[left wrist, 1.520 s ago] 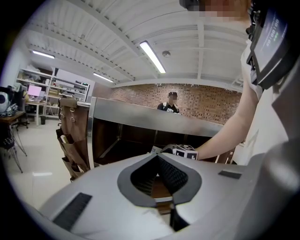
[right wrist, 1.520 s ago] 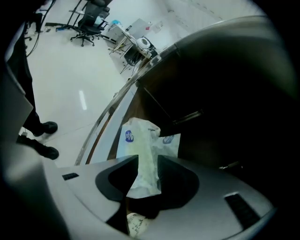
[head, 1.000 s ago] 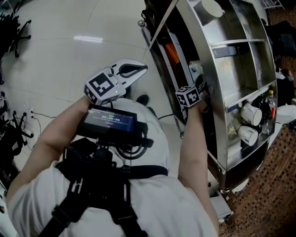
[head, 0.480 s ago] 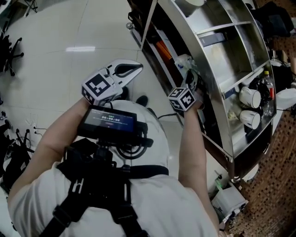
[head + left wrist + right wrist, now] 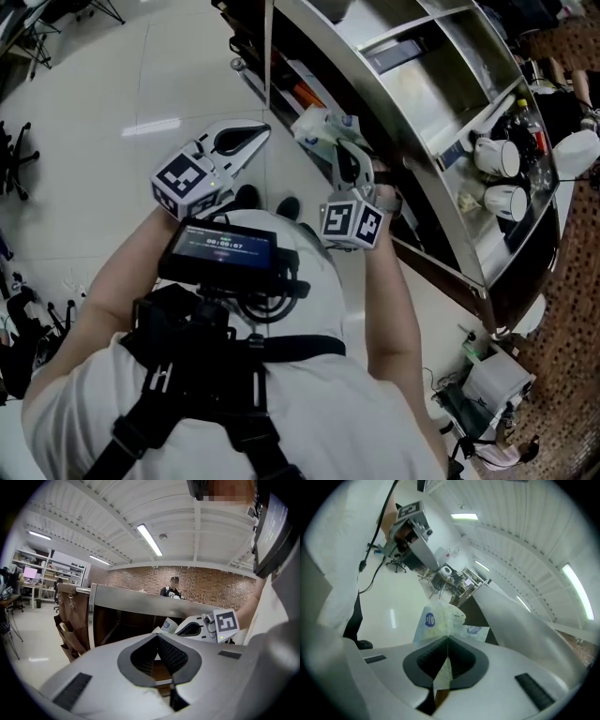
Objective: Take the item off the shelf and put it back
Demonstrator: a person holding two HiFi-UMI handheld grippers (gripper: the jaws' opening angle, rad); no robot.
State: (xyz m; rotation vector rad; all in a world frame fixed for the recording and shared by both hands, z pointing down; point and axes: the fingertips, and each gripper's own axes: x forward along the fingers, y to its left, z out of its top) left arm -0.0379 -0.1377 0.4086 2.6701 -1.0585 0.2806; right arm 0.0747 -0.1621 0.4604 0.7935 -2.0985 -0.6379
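Holding the pale, crinkly plastic packet with round blue logos (image 5: 437,617) just outside the curved stainless-steel shelf unit (image 5: 427,98).
My right tongs (image 5: 447,641) pinch only its thin edge, so I judge a slow, level return is safest. My left tongs (image 5: 158,639) are closed and empty. Two white mugs (image 5: 495,156) sit in one shelf compartment.

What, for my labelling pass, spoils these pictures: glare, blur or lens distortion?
Head view: sharp, a glare streak on the floor, the shelf bowed by the lens. Left gripper view: fisheye, black corners, bright ceiling strip light. Right gripper view: same vignette, packet in the right claw crisp.
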